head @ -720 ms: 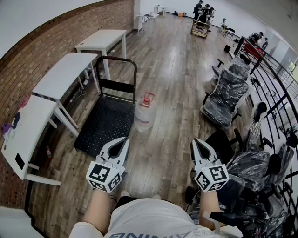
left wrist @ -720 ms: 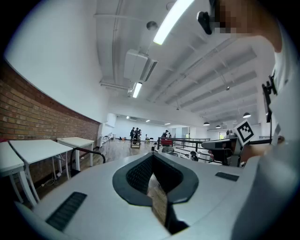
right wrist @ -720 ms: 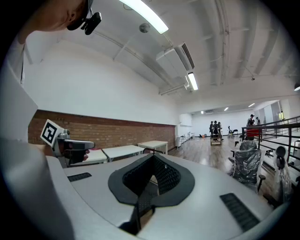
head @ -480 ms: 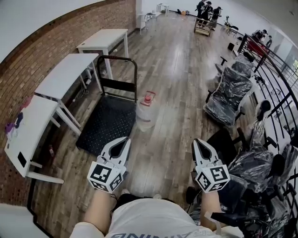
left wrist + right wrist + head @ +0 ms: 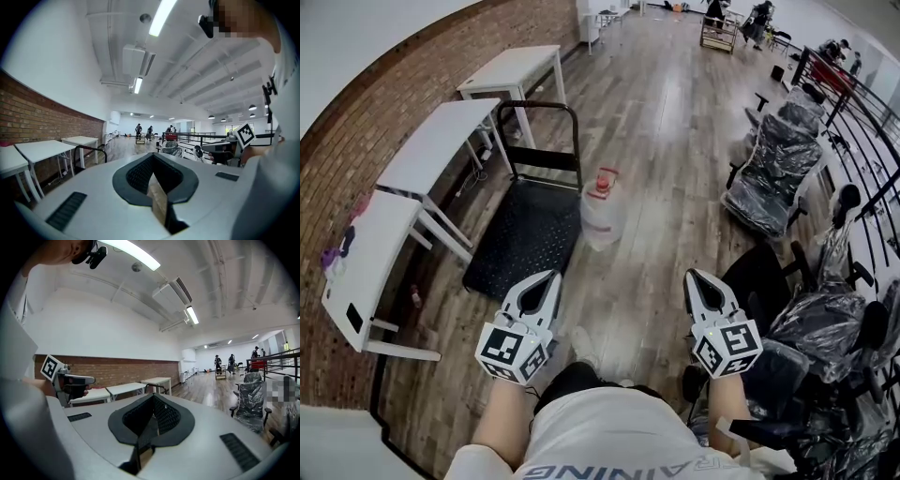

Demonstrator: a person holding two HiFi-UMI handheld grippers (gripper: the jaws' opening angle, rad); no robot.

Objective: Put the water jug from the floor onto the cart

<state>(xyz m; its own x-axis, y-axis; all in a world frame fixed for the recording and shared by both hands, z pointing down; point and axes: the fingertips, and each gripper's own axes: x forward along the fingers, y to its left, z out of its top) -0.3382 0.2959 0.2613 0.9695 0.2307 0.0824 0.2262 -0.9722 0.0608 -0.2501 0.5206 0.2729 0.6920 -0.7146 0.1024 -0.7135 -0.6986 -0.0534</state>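
Water jug (image 5: pixel 602 214) stands upright on the floor (image 5: pixel 666 150), just beside the right edge of the cart (image 5: pixel 525 239). Left gripper (image 5: pixel 546 281) and right gripper (image 5: pixel 695 278) are held level, well short of it. Both have their jaws closed and empty, probably because the person has not yet reached it.

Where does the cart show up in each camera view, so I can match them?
Head view: cart left of centre, water jug beside its right edge.
Left gripper view: only its black handle, left of centre.
Right gripper view: handle top, near centre.
Shared landmark: white tables along the brick wall.
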